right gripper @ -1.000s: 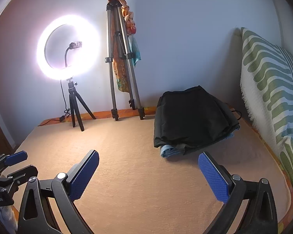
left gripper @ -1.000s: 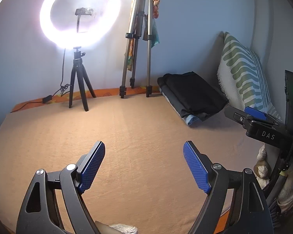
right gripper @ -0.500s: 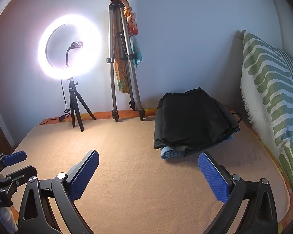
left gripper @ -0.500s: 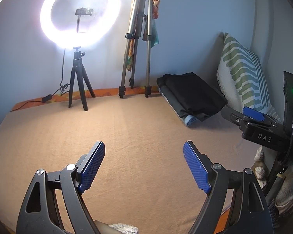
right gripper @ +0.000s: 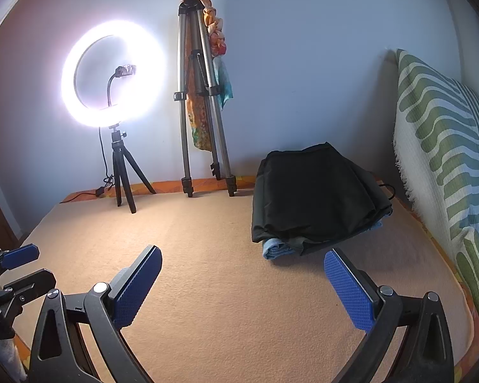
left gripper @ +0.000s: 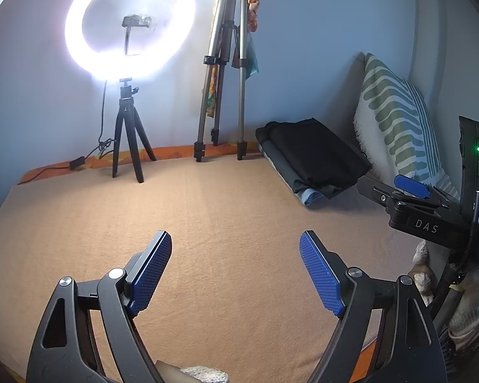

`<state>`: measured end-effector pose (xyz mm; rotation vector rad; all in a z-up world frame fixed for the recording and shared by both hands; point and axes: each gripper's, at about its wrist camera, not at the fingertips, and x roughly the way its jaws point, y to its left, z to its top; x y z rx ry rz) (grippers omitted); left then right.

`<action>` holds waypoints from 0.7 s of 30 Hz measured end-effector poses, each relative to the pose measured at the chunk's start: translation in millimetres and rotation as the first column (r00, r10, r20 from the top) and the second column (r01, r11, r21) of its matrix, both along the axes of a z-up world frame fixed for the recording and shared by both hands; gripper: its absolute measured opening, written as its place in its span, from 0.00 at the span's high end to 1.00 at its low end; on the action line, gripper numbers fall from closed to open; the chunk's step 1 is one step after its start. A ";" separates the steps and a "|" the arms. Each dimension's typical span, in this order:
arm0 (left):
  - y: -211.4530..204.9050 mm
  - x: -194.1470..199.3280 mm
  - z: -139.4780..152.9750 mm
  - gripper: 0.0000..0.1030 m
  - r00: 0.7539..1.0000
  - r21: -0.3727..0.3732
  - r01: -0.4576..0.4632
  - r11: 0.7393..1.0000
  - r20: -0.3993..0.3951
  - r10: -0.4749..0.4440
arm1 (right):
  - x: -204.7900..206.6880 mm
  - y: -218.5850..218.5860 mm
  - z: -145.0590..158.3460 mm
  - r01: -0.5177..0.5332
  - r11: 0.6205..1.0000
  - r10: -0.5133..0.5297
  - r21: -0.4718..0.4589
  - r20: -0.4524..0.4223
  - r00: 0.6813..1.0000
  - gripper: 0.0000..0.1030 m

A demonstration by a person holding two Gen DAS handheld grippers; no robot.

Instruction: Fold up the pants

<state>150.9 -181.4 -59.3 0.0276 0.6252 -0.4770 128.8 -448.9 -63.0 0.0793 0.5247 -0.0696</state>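
Observation:
A stack of folded clothes with black pants on top lies at the far right of the tan blanket; the stack also shows in the right wrist view, with a light blue garment at the bottom. My left gripper is open and empty above the blanket. My right gripper is open and empty, short of the stack. The right gripper's body shows at the right of the left wrist view. The left gripper's body shows at the left edge of the right wrist view.
A lit ring light on a small black tripod and a tall silver tripod with a scarf stand at the back wall. A green-striped cushion leans on the right. A cable runs along the back edge.
The left gripper has drifted slightly right and forward, and the right gripper has risen slightly. Both stay open and empty.

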 end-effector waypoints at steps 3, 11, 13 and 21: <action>-0.3 -0.1 0.6 0.20 1.000 -0.003 0.001 1.000 -0.001 -0.001 | -0.3 0.0 -0.1 0.000 1.000 0.000 0.001 0.000 1.000 0.00; -0.8 -0.9 0.6 0.20 1.000 0.000 0.005 1.000 -0.001 -0.005 | 0.1 1.1 -1.3 -0.001 1.000 0.001 0.000 -0.002 1.000 0.00; -0.9 -0.7 1.0 0.20 1.000 -0.003 0.006 1.000 0.000 -0.006 | -0.2 0.9 -1.3 0.001 1.000 -0.001 0.002 -0.002 1.000 0.00; -1.8 -0.4 0.7 0.20 1.000 -0.001 0.009 1.000 -0.001 -0.009 | -0.2 1.0 -3.2 0.001 1.000 -0.001 0.002 -0.003 1.000 0.00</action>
